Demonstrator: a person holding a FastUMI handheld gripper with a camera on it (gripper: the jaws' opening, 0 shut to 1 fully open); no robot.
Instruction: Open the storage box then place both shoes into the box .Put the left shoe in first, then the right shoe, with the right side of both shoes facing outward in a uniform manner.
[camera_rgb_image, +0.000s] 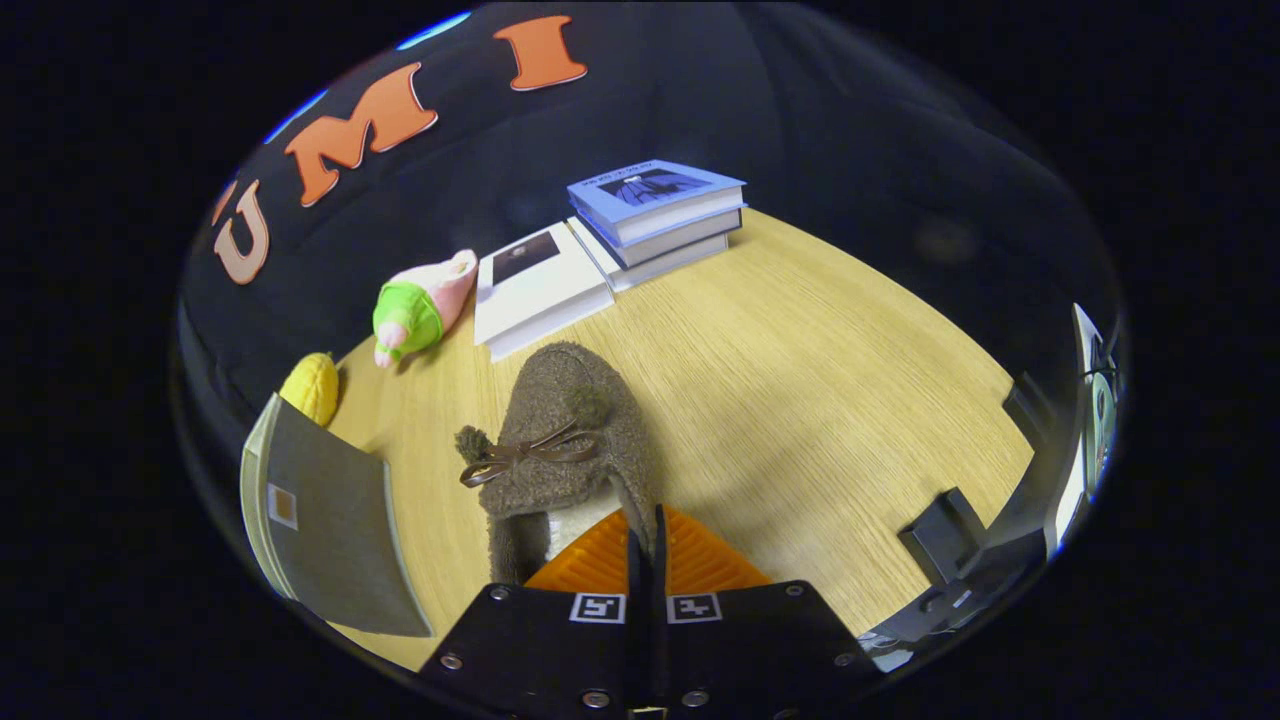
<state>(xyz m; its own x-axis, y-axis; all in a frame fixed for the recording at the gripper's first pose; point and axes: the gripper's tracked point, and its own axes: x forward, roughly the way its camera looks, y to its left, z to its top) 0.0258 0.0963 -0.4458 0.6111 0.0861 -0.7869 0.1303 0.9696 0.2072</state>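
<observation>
A brown fuzzy shoe (565, 430) with a thin brown bow and a pale lining is just ahead of my fingers, its toe pointing away from me. My gripper (645, 530) is shut on the right edge of the shoe's opening, the two fingers pressed together with the rim pinched between them. The shoe casts a shadow to its right on the wooden table (800, 400). To the left of the shoe stands a grey panel of the storage box (330, 520), with a small label near its upper corner. The box's inside is hidden.
Beyond the shoe lie a white book (535, 285) and a stack of blue-covered books (660, 210). A pink and green plush toy (420, 305) and a yellow object (312, 388) sit at the far left. Black stands (945, 530) are at the table's right edge.
</observation>
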